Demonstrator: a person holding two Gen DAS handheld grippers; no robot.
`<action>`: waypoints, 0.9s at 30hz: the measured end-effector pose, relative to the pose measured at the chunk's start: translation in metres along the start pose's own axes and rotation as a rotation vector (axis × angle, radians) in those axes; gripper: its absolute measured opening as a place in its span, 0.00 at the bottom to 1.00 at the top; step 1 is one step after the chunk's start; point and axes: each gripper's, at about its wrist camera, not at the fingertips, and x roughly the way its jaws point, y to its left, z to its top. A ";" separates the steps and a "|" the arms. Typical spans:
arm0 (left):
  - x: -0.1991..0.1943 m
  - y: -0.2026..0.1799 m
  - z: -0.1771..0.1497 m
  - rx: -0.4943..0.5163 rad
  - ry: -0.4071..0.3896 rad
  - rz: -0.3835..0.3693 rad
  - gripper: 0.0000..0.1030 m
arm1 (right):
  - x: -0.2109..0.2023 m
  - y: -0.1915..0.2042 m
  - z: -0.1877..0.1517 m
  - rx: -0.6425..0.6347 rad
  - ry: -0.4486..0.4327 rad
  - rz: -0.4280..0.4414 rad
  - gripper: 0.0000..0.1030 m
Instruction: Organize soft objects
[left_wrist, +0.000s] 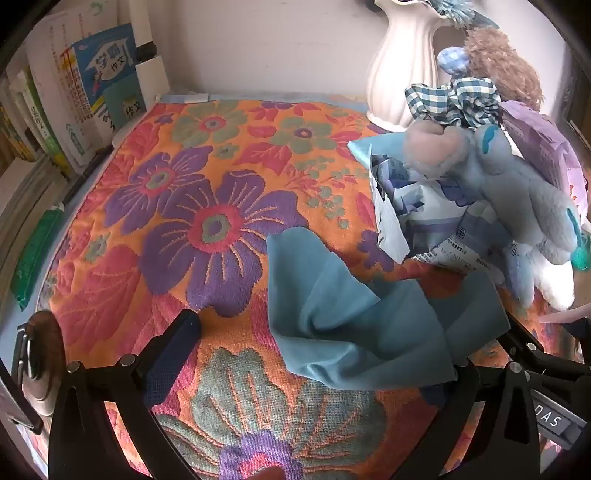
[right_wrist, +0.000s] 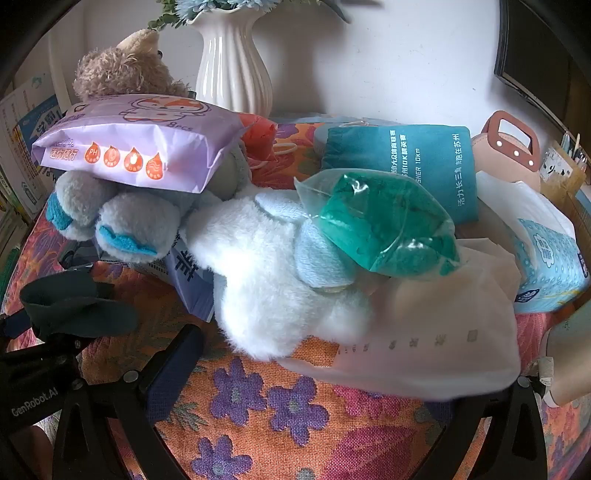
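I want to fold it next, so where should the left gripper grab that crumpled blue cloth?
Take the blue cloth at its raised folded ridge near the middle, coming straight forward with the open left gripper. That bunched fold stands above the floral cover; the flat edges lie too low.

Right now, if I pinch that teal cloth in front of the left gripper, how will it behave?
The teal cloth lies in loose folds on the floral cover, so it will probably drape limply. It looks thin, likely light. Its edge lies over one finger of the left gripper, so it may drag along.
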 end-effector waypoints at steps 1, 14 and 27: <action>0.000 0.000 0.000 0.003 0.001 0.004 0.99 | 0.000 0.000 0.000 0.000 0.000 0.000 1.00; 0.000 -0.001 0.000 0.006 0.000 0.008 0.99 | 0.000 0.000 0.000 0.000 0.000 0.000 1.00; 0.000 0.000 0.000 0.004 -0.001 0.008 0.99 | 0.000 0.000 0.000 0.000 0.000 0.000 1.00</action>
